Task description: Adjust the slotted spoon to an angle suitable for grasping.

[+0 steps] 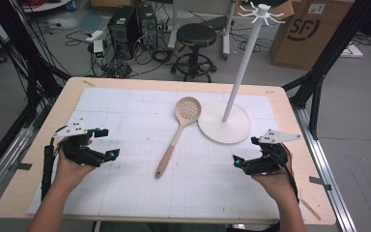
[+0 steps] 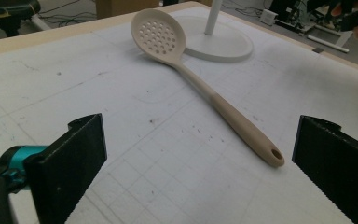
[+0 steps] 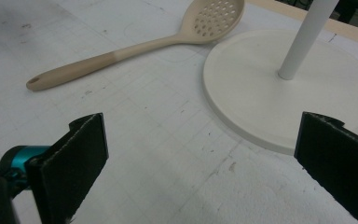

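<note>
Black-jawed left gripper (image 1: 105, 143) at the left of the table (image 1: 290, 99), held in the person's left hand (image 1: 72, 166) above the white gridded mat (image 1: 125, 104); jaws wide apart, nothing between them, seen the same in the left gripper view. Just right of it, across bare mat, a beige slotted spoon (image 1: 178, 133) lying flat near the middle: perforated bowl at the far end, handle running toward the near side, hanging hole at the near tip. Touching or almost touching the bowl's right edge, the round white base of a hook stand (image 1: 224, 123), with a slim white pole leaning up to a crown of small hooks at the top. Farther right and nearer, the right gripper (image 1: 245, 151) in the right hand (image 1: 275, 181), jaws likewise spread and empty, aimed at the stand's base and spoon (image 3: 135, 49). Well apart from the spoon, both grippers.
</note>
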Demonstrator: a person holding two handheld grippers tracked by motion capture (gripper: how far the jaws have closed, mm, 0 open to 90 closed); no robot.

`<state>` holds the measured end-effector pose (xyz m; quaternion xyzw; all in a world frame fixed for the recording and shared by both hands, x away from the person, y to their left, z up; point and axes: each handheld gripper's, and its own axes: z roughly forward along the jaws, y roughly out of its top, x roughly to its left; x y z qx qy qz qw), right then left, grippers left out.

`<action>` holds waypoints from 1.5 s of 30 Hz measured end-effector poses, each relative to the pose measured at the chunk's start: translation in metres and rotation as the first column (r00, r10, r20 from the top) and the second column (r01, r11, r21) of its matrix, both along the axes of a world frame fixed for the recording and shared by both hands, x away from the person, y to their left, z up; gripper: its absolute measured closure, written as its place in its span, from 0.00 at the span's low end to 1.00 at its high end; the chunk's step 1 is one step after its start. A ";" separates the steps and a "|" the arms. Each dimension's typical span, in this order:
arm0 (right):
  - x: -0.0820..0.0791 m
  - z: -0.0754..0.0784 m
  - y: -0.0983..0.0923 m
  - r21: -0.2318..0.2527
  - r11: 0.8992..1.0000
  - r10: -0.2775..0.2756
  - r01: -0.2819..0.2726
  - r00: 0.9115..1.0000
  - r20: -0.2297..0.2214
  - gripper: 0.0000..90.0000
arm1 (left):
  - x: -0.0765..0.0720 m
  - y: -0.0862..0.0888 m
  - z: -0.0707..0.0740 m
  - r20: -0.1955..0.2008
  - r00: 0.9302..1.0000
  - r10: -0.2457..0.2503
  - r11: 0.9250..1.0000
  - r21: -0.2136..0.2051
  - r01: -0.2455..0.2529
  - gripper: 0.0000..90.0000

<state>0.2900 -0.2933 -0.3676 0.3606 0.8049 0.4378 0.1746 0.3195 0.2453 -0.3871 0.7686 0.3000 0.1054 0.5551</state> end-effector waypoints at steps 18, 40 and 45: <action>0.001 0.003 0.000 0.019 1.000 0.002 -0.002 1.000 0.000 0.02 | 0.035 -0.085 0.020 -0.023 0.998 -0.056 0.990 0.128 0.059 0.04; 0.002 0.004 0.002 0.014 1.000 0.005 -0.005 1.000 -0.001 0.02 | 0.066 -0.147 0.001 -0.116 0.993 -0.027 0.976 0.210 0.051 0.04; 0.002 0.001 0.001 0.010 1.000 0.005 -0.005 1.000 -0.008 0.02 | 0.071 -0.153 -0.007 -0.139 0.990 -0.020 0.969 0.241 0.054 0.04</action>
